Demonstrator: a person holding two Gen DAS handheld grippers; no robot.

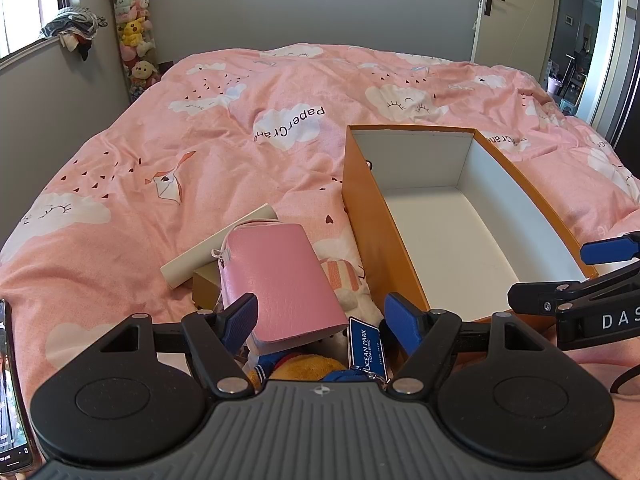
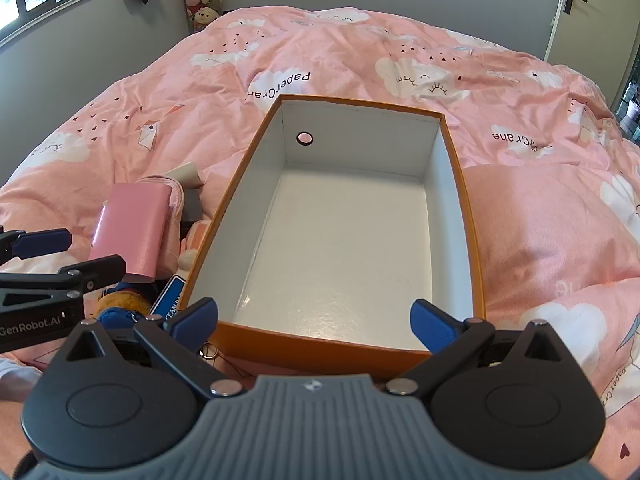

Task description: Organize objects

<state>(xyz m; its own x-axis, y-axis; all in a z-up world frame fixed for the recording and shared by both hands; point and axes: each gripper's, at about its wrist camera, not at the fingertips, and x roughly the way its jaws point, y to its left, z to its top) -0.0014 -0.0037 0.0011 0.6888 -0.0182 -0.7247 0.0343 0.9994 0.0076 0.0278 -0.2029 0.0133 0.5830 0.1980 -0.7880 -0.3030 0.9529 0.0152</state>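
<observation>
An orange box (image 2: 320, 350) with a white, bare inside lies on the pink bedspread (image 2: 360, 40). My right gripper (image 2: 316, 322) is open above its near wall, nothing between the pads. Left of the box is a small heap: a pink wallet (image 1: 276, 276), a blue Ocean Park tag (image 1: 366, 344), a yellow and blue plush toy (image 1: 304, 370), a cream roll (image 1: 220, 244) and a brown box (image 1: 205, 286). My left gripper (image 1: 322, 320) is open over this heap. The wallet's near end lies between its pads; the right pad stands clear of it.
The right gripper (image 1: 572, 272) shows at the box's near right corner in the left wrist view. A phone (image 1: 12, 380) lies at the far left edge. A column of plush toys (image 1: 134, 40) stands in the far corner; a door (image 1: 492, 4) is at the back right.
</observation>
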